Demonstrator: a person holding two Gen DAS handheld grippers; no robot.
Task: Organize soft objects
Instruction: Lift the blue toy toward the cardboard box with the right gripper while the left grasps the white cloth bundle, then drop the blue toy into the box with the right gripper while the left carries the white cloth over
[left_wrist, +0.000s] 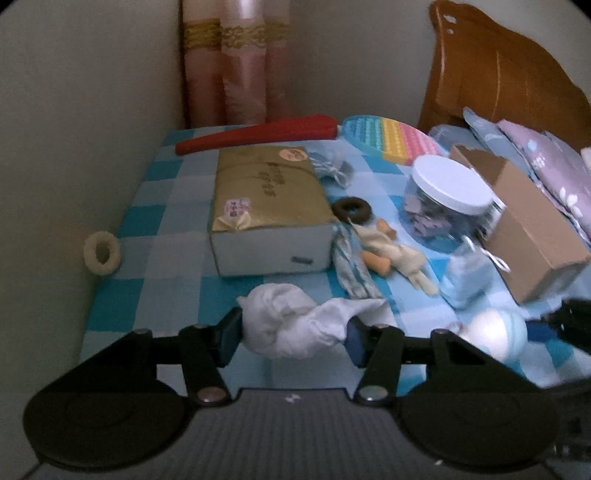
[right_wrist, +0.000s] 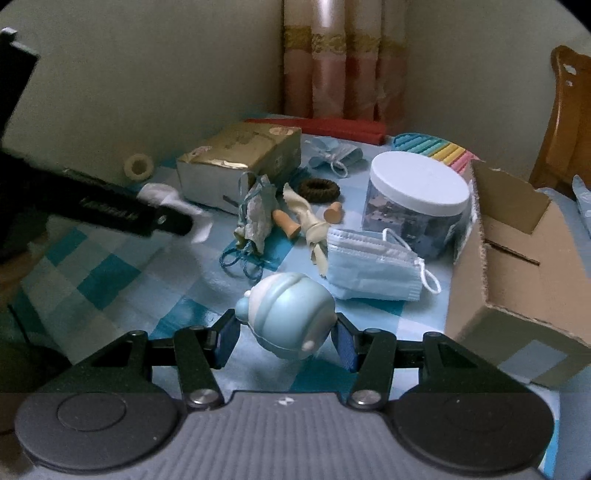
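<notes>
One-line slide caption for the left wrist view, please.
Left gripper clamps a white sock above the blue checked bedspread, gold-topped box beyond.

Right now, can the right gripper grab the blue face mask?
Probably not yet. The right gripper is already shut on the round blue toy, so its jaws are full. The face mask lies just beyond, uncovered on the checkered sheet.
</notes>
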